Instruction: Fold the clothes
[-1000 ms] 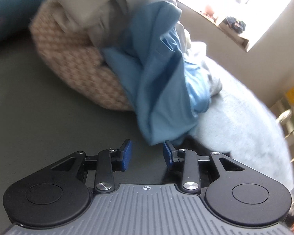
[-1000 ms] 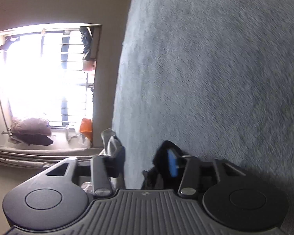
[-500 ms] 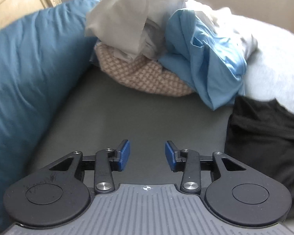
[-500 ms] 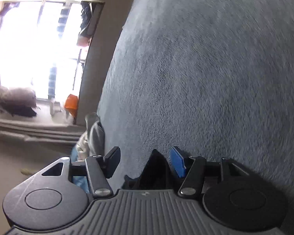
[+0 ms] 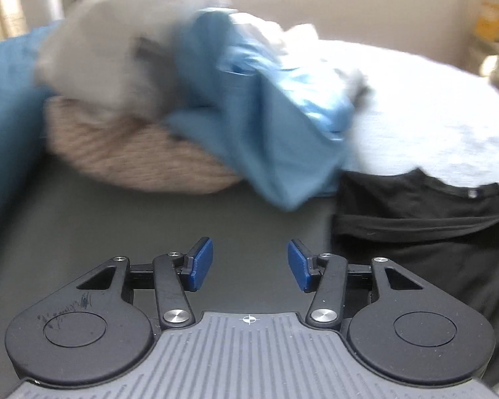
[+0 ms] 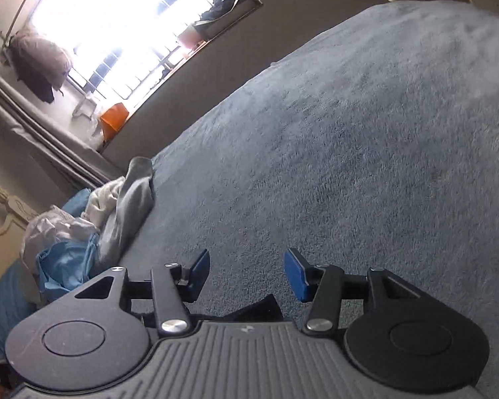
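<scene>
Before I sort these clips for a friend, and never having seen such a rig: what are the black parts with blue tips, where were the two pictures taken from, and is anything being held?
No robot here: a person holds a two-finger gripper in each hand, each with a camera looking along its fingers. One picture is from the left gripper, the other from the right gripper. Both are open and hold nothing. The left view shows a dark sheet, a pile of clothes with a blue shirt on top, and a black shirt lying flat to its right. The right view shows mostly a grey blanket and a bright window.
</scene>
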